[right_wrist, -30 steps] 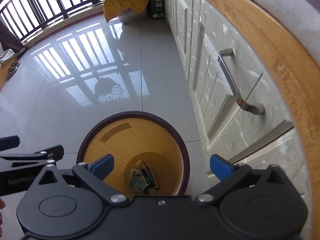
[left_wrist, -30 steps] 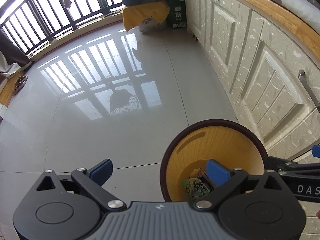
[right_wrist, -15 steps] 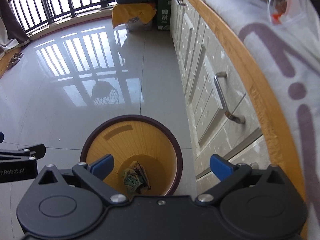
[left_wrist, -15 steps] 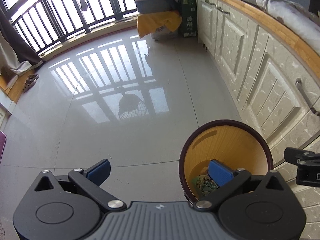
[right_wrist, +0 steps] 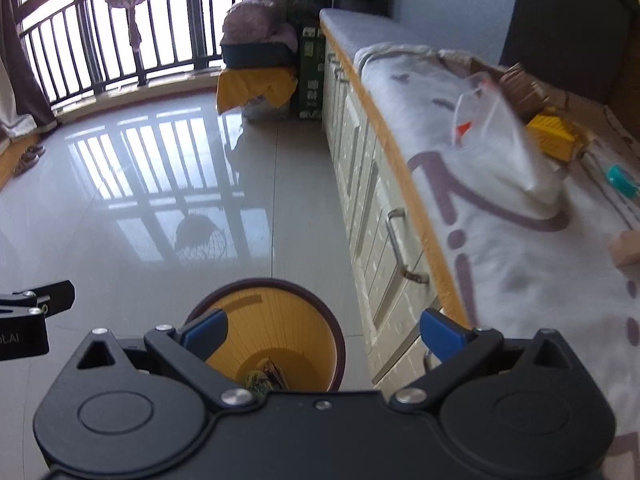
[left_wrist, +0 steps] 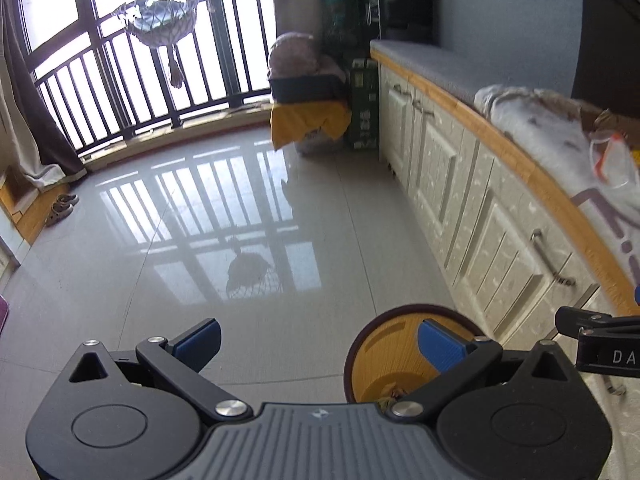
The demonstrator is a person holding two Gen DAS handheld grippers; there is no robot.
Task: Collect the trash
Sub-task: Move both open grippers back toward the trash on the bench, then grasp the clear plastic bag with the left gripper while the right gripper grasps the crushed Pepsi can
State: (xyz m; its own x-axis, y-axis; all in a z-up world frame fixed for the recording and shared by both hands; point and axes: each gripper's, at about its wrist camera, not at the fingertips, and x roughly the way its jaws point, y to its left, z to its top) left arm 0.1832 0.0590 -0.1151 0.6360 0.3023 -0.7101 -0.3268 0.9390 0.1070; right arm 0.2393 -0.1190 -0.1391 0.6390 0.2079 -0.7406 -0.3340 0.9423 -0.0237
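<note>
A round bin (right_wrist: 276, 320) with a dark rim and yellow inside stands on the floor beside the cabinets; it also shows in the left wrist view (left_wrist: 396, 356). Crumpled wrappers (right_wrist: 264, 378) lie at its bottom. My right gripper (right_wrist: 322, 330) is open and empty above the bin's right side. My left gripper (left_wrist: 318, 340) is open and empty, left of the bin. On the white cloth (right_wrist: 520, 248) covering the counter lie a clear plastic bag (right_wrist: 496, 136), a yellow box (right_wrist: 554, 138), a brown packet (right_wrist: 524, 88) and a teal cap (right_wrist: 622, 180).
Cream cabinets (left_wrist: 480, 208) with metal handles (right_wrist: 400, 240) run along the right under a wooden counter edge. A yellow-draped stack (left_wrist: 308, 120) and green box (left_wrist: 364, 104) stand at the far end. A railed window (left_wrist: 140, 80) lies beyond the glossy tiled floor (left_wrist: 200, 240).
Both grippers have risen and tilted up from looking down into the bin. The counter top with the bag and boxes has come into view. Both jaws stayed open.
</note>
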